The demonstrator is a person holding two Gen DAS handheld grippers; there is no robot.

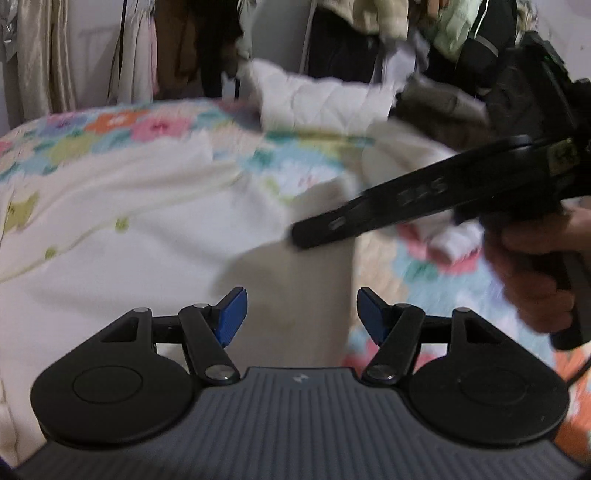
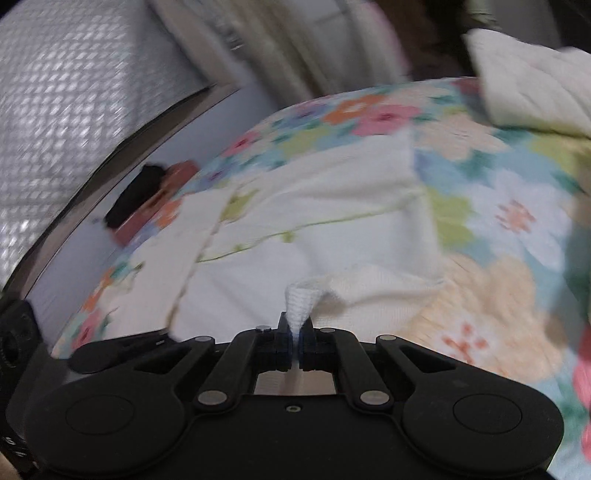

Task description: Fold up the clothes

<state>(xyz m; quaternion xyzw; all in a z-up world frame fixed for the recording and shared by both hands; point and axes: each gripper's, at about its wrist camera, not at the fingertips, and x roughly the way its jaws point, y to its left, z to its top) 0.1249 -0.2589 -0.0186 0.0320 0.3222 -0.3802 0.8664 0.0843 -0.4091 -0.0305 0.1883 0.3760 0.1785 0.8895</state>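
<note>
A bed cover with big pink, orange, green and blue flowers is spread over the bed, and it fills most of both views. Behind the bed, on the left, pale cream curtains hang down, and dark and light clothes on a rail hang further right. A white quilted puffy piece sits at the far edge of the bed, and in the right wrist view a shiny silver padded sheet stands at the far left. The white knit garment with thin green lines and small green leaves lies flat on the flower cover. In the left wrist view it runs long from the near left side up toward the far right. In the right wrist view its far edge points away toward the curtains. The left gripper hovers just over the cloth, and its blue pads are wide apart with nothing between them. The right gripper is pinched tight on a little white corner of the garment, which pokes up between the black fingers. In the left wrist view that tool reaches in from the right side, pointing down and to the left, and the right hand wraps around its handle. Both pictures are blurry.
</note>
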